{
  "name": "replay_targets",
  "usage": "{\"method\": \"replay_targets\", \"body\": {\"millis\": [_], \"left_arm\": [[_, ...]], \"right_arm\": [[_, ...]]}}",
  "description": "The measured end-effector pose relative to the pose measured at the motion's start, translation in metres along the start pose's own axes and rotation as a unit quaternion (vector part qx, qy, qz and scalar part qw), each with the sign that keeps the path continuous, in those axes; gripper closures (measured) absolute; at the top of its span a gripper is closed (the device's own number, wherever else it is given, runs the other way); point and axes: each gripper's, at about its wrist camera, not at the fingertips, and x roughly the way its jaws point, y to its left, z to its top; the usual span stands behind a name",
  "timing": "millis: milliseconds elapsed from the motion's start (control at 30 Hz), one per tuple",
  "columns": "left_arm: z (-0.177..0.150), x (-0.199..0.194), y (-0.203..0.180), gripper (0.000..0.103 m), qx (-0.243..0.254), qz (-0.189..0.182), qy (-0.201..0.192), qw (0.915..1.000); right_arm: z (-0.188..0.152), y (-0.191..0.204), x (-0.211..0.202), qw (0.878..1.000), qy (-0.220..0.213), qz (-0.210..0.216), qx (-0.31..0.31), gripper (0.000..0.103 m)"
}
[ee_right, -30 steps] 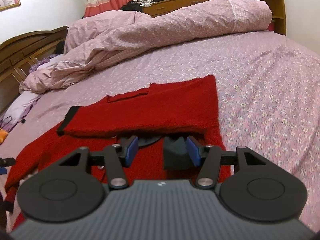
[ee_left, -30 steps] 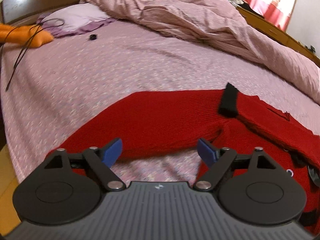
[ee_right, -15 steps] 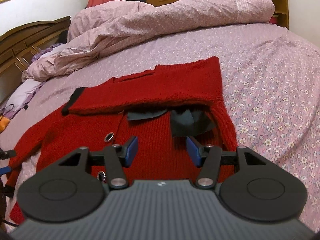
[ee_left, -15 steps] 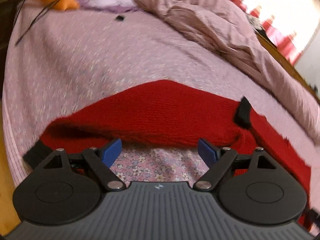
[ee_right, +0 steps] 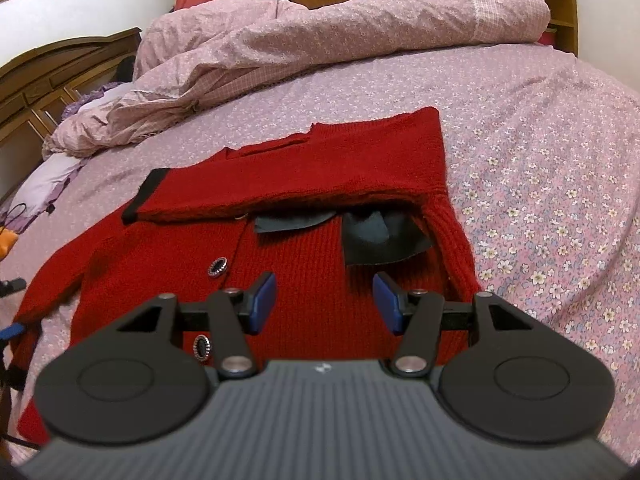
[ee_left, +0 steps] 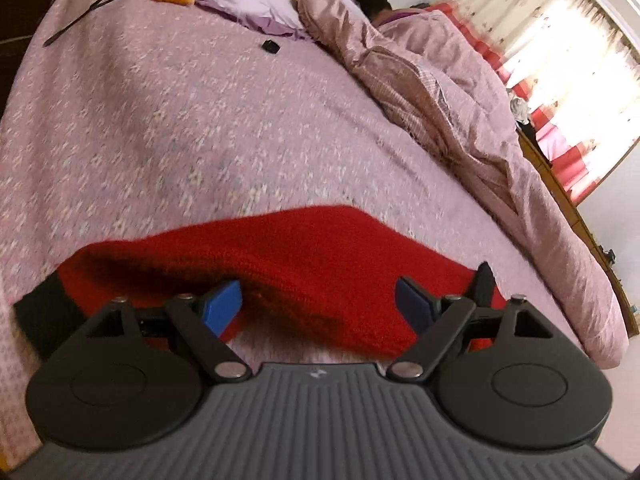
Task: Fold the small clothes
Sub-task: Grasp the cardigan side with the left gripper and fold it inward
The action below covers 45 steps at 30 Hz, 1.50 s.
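The cardigan [ee_right: 320,184] lies spread on the bed [ee_right: 540,140], one sleeve [ee_right: 256,184] folded across its upper body, the cuff [ee_right: 142,196] at the left end and the collar [ee_right: 384,236] just below the fold, with two buttons [ee_right: 217,267] in a line down the front, left of centre. Behind it the heaped quilt [ee_right: 320,32] runs along the far side of the bed, and the headboard [ee_right: 48,80] stands at the left. The right gripper [ee_right: 324,300] hangs over the lower front (between buttons and right edge), while the left gripper [ee_left: 318,302] sits at the other sleeve [ee_left: 304,256], whose near edge lies between its fingers.
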Motion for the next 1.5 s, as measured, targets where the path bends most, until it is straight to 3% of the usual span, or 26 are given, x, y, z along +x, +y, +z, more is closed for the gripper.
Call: {"method": "replay_targets", "body": {"millis": [100, 200, 267, 333, 400, 533, 800, 1067, 1300, 1500], "left_arm": [[0.002, 0.011, 0.006, 0.017, -0.02, 0.011, 0.008, 0.9997], [0.005, 0.015, 0.01, 0.021, -0.024, 0.014, -0.012, 0.9995], [0.01, 0.012, 0.01, 0.033, -0.022, 0.015, -0.034, 0.9991], [0.017, 0.01, 0.008, 0.057, -0.016, 0.019, -0.049, 0.9985], [0.026, 0.008, 0.008, 0.07, -0.016, 0.022, -0.057, 0.998], [0.045, -0.002, 0.004, 0.081, -0.024, -0.014, -0.084, 0.9961], [0.075, -0.014, -0.063, 0.085, 0.036, -0.106, -0.102, 0.9885], [0.059, -0.03, -0.167, 0.086, 0.13, -0.22, -0.1, 0.9616], [0.0, -0.014, -0.227, 0.086, 0.159, -0.268, -0.031, 0.9497], [-0.051, 0.017, -0.246, 0.086, 0.18, -0.261, 0.046, 0.9472]], "right_arm": [[0.0, 0.001, 0.0, 1.0, 0.0, 0.001, -0.001, 0.047], [0.0, 0.001, -0.001, 1.0, 0.0, 0.001, -0.003, 0.047], [-0.001, 0.001, -0.001, 1.0, 0.0, 0.0, -0.003, 0.047], [-0.001, 0.0, 0.0, 1.0, 0.001, -0.001, -0.001, 0.047], [-0.001, 0.0, 0.001, 1.0, 0.002, -0.001, 0.001, 0.047], [-0.002, 0.001, 0.001, 1.0, 0.005, 0.002, -0.001, 0.047], [-0.002, 0.002, 0.0, 1.0, 0.001, 0.012, 0.0, 0.047], [-0.002, 0.004, -0.005, 1.0, -0.008, 0.021, -0.005, 0.047], [-0.002, -0.001, -0.008, 1.0, -0.012, 0.023, 0.003, 0.047], [-0.005, -0.007, -0.007, 1.0, -0.009, 0.023, 0.009, 0.047]]}}
